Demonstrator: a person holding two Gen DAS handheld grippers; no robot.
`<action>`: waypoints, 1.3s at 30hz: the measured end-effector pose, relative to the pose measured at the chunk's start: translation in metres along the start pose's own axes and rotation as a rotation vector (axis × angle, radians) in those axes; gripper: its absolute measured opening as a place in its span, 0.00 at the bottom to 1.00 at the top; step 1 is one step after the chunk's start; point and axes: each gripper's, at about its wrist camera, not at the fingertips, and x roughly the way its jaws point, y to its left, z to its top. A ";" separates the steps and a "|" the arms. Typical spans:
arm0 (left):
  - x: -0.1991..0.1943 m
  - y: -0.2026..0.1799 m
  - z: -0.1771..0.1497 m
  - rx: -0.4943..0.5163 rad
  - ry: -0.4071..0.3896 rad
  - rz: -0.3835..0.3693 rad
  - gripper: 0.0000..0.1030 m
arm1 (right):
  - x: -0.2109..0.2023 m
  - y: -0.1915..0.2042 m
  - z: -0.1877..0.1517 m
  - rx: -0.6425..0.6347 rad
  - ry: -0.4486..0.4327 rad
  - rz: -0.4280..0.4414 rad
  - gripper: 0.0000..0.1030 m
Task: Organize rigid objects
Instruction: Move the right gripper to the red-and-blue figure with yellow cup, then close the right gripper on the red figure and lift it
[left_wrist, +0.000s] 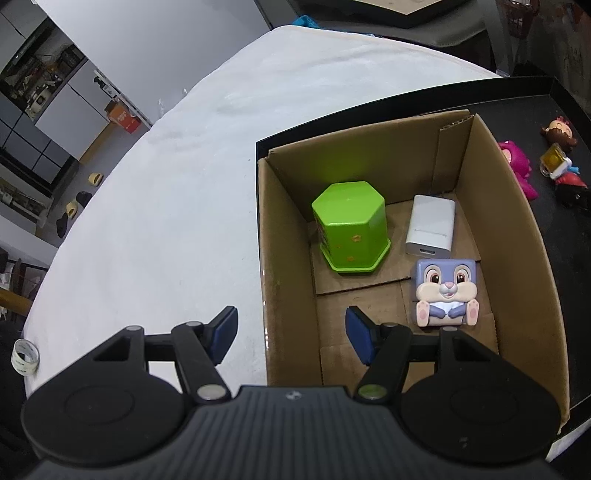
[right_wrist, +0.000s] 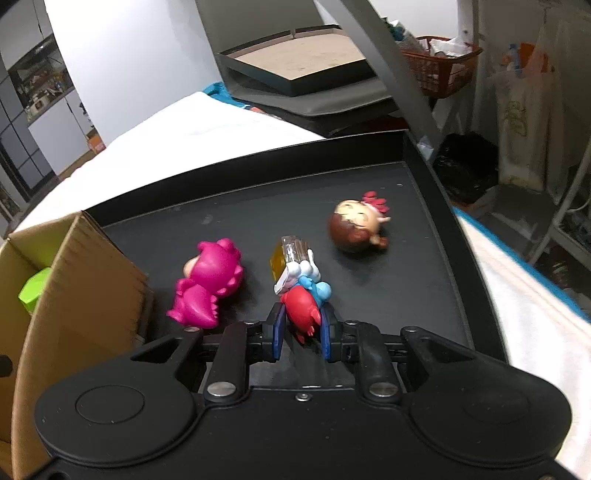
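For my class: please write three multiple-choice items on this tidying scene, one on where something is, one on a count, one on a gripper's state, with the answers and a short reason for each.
1. Where is the green hexagonal container?
A. inside the cardboard box
B. on the black tray beside the figures
C. on the white cloth

2. How many things lie inside the cardboard box?
A. one
B. three
C. five

3. What is the right gripper doing?
A. standing open over bare tray
B. closed on the red and blue figure
C. closed on the pink dinosaur figure

Answers: 1 A, it stands on the box floor. 2 B, the green container, the white charger and the rabbit cube. 3 B, both blue pads press the figure's red end.
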 end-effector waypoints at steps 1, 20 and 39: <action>0.000 0.000 0.000 -0.002 -0.001 0.001 0.61 | -0.001 -0.003 -0.001 0.011 0.001 0.002 0.19; -0.006 0.012 -0.004 -0.059 -0.010 -0.043 0.61 | -0.027 0.006 0.006 0.002 -0.017 -0.050 0.19; -0.005 0.041 -0.019 -0.152 -0.032 -0.149 0.61 | -0.074 0.056 0.020 -0.117 -0.057 -0.054 0.19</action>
